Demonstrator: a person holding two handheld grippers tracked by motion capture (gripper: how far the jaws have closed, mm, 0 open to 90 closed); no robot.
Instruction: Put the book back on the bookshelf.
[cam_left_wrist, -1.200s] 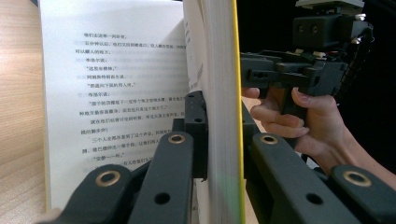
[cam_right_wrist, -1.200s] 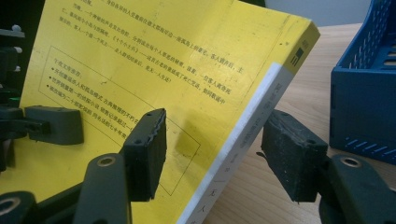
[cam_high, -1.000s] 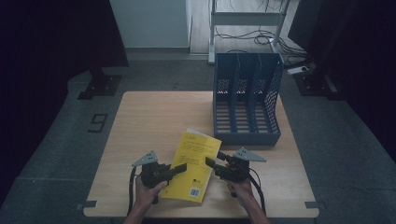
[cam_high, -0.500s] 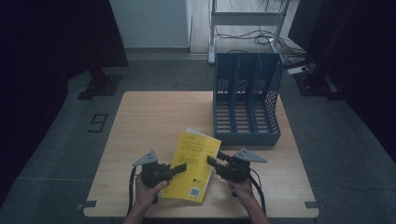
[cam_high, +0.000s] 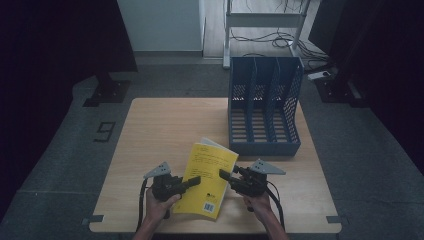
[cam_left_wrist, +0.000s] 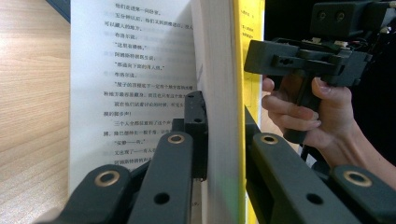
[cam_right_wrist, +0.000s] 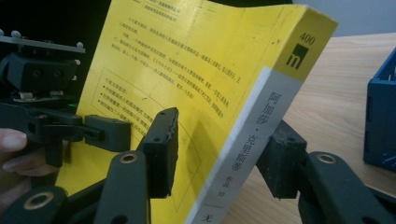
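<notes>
Two tools, left tool (cam_high: 192, 181), right tool (cam_high: 224, 175), one yellow book (cam_high: 210, 176), one blue rack (cam_high: 265, 112)

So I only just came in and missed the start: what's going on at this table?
A person is handling a yellow paperback book with two hand-held grippers over a light wooden table. The left hand-held gripper has its jaws around the page edge, one jaw slipped between pages. The right hand-held gripper straddles the spine, with a gap visible at the cover. A blue plastic three-slot file rack stands behind, empty.
</notes>
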